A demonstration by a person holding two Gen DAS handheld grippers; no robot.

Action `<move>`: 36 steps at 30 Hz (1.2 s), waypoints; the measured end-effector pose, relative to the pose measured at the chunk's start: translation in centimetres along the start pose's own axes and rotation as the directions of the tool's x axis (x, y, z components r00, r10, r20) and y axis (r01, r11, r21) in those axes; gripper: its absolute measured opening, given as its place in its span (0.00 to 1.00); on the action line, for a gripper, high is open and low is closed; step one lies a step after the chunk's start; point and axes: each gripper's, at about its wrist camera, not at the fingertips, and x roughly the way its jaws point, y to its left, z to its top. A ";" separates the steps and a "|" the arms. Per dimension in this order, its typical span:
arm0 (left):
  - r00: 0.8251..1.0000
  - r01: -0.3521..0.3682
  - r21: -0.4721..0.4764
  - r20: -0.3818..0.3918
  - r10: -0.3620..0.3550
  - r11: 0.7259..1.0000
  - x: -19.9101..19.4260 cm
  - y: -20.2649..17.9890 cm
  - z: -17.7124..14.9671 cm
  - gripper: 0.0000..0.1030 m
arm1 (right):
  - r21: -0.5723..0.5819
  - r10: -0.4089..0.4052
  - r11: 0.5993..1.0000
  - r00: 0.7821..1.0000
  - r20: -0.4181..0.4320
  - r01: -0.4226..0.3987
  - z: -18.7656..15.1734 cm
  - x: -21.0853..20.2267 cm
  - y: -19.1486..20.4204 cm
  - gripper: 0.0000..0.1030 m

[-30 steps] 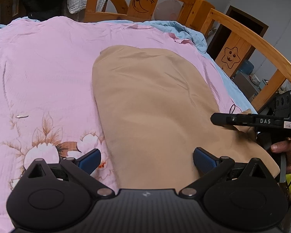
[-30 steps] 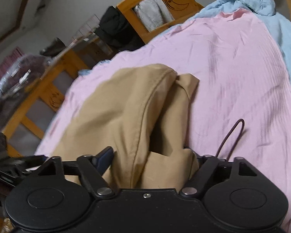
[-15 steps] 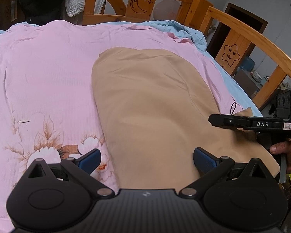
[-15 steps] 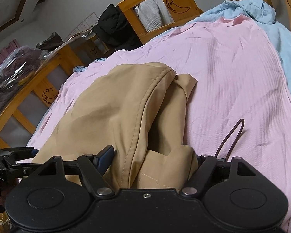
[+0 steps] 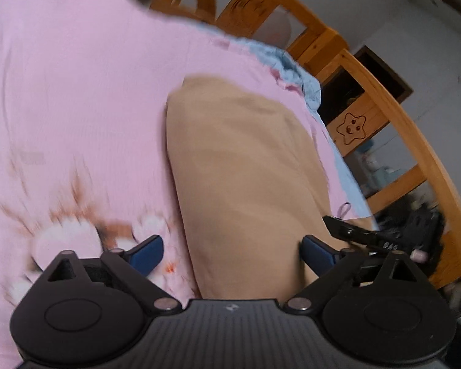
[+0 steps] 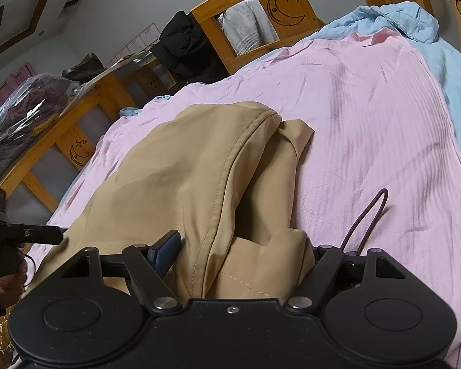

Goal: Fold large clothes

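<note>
A tan garment (image 5: 246, 169) lies lengthwise on the pink quilt (image 5: 76, 92), smooth on top. My left gripper (image 5: 232, 252) hangs over its near end. The jaws are closing, the cloth's edge lies between them, and the pads do not press it. My right gripper (image 6: 236, 255) is shut on a thick bunched fold of the same garment (image 6: 184, 169); the cloth hides its right finger. A dark drawstring loop (image 6: 368, 215) trails on the quilt beside it. In the left wrist view, one black finger (image 5: 347, 232) of the right gripper reaches in at the garment's right edge.
A wooden bed rail with a star carving (image 5: 352, 124) runs along the right, and a moon-carved headboard (image 6: 279, 6) stands at the far end with dark clothes (image 6: 184, 46) hung over it. A blue sheet (image 6: 445, 61) borders the quilt. A hand (image 6: 6, 286) holds the other gripper.
The left wrist view has swung and rolled and is now blurred, and its jaws have narrowed slightly. The right gripper keeps the same hold on the fold.
</note>
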 end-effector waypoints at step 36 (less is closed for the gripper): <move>0.976 -0.207 0.163 -0.034 0.215 0.965 2.8 -6.8 0.4 0.64 | 0.078 0.033 0.996 0.999 -0.008 -0.033 0.9 -1.3 1.4 0.27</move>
